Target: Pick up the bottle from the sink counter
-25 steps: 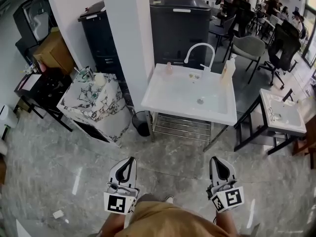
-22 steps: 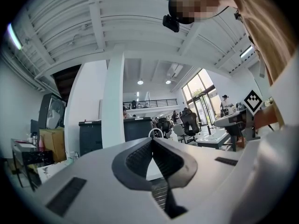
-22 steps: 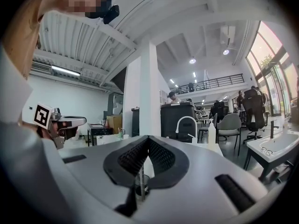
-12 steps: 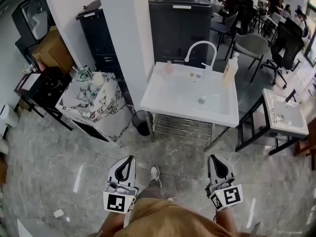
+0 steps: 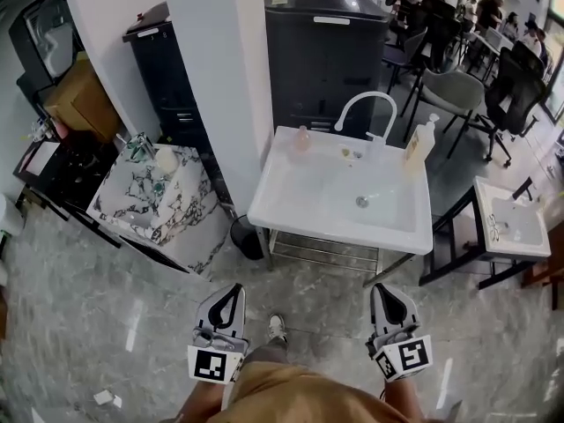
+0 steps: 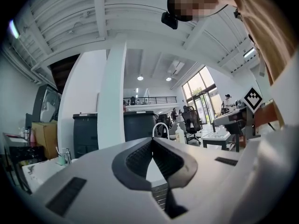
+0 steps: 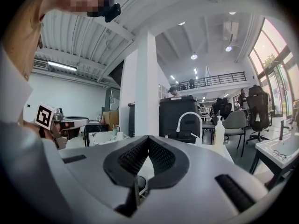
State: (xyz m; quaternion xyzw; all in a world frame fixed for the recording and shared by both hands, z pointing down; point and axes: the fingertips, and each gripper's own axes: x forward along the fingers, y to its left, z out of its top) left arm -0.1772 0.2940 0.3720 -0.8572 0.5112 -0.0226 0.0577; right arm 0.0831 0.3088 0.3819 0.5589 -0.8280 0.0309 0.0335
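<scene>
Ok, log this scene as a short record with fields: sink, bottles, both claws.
sink: white, tap at the back
pump bottle: upright, back right corner of sink
pink bottle: small, back rim, left of tap
left claw: shut, empty, over the floor short of sink
right claw: shut, empty, over the floor short of sink
task: no bottle picked up yet

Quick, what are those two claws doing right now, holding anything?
Left gripper: closed, holding nothing.
Right gripper: closed, holding nothing.
</scene>
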